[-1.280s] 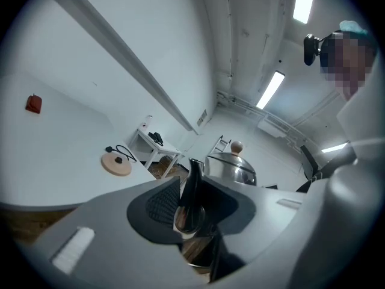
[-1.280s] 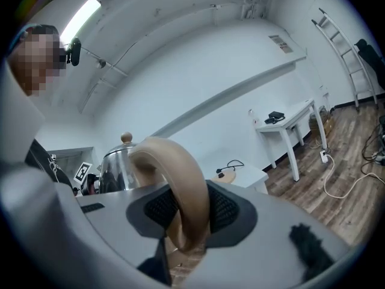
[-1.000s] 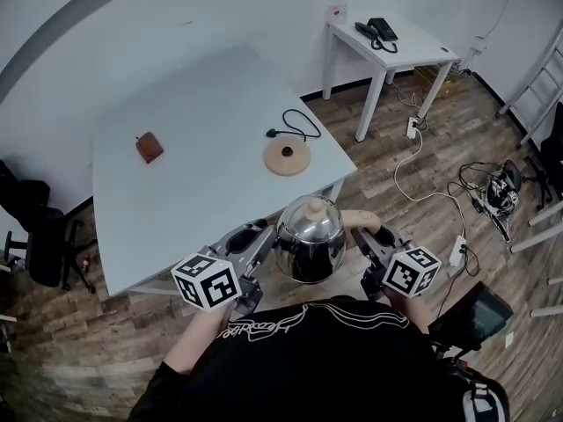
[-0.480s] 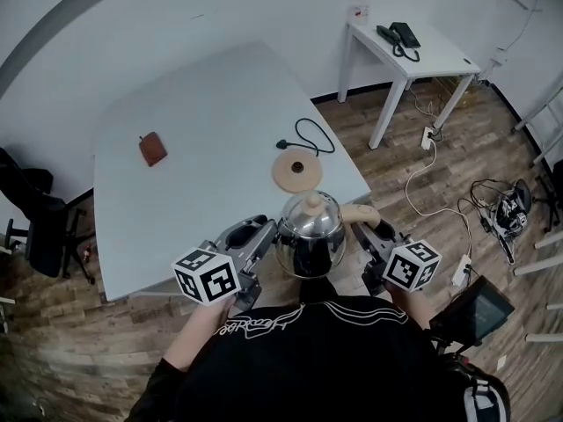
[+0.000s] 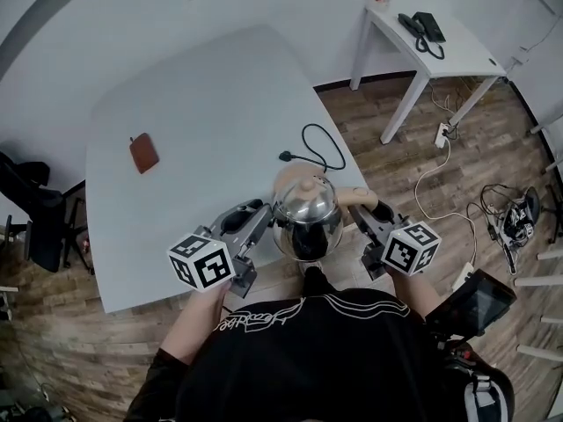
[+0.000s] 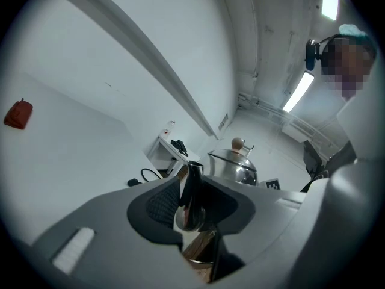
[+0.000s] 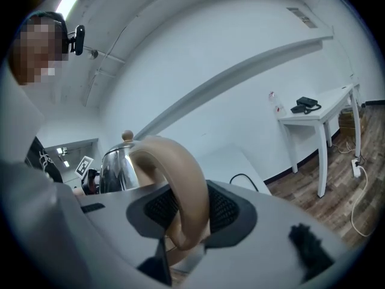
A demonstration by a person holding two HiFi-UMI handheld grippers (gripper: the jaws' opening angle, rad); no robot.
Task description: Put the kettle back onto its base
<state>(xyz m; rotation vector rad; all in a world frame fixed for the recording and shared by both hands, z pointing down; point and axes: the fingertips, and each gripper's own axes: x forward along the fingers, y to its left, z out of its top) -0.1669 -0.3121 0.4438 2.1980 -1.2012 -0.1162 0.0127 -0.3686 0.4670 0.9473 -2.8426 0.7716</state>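
Observation:
A shiny steel kettle (image 5: 307, 221) with a tan lid knob hangs between my two grippers, over the near edge of the grey table (image 5: 193, 104). My left gripper (image 5: 264, 221) is shut on its dark spout (image 6: 191, 188). On the other side my right gripper (image 5: 362, 218) is shut on the curved tan handle (image 7: 180, 185). The round tan base (image 5: 284, 181) lies on the table just beyond the kettle, mostly hidden behind it. A black cord (image 5: 321, 148) runs from the base. The kettle body (image 6: 236, 166) shows past the left jaws, and the kettle body (image 7: 115, 164) also shows left of the handle.
A small brown pouch (image 5: 143, 153) lies far left on the table. A white side table (image 5: 440, 42) with a black phone stands at the back right, with cables (image 5: 440, 170) on the wooden floor below. A dark chair (image 5: 35, 227) is at the left.
Both grippers have carried the kettle forward from in front of the table to over its near edge. It now covers most of the base.

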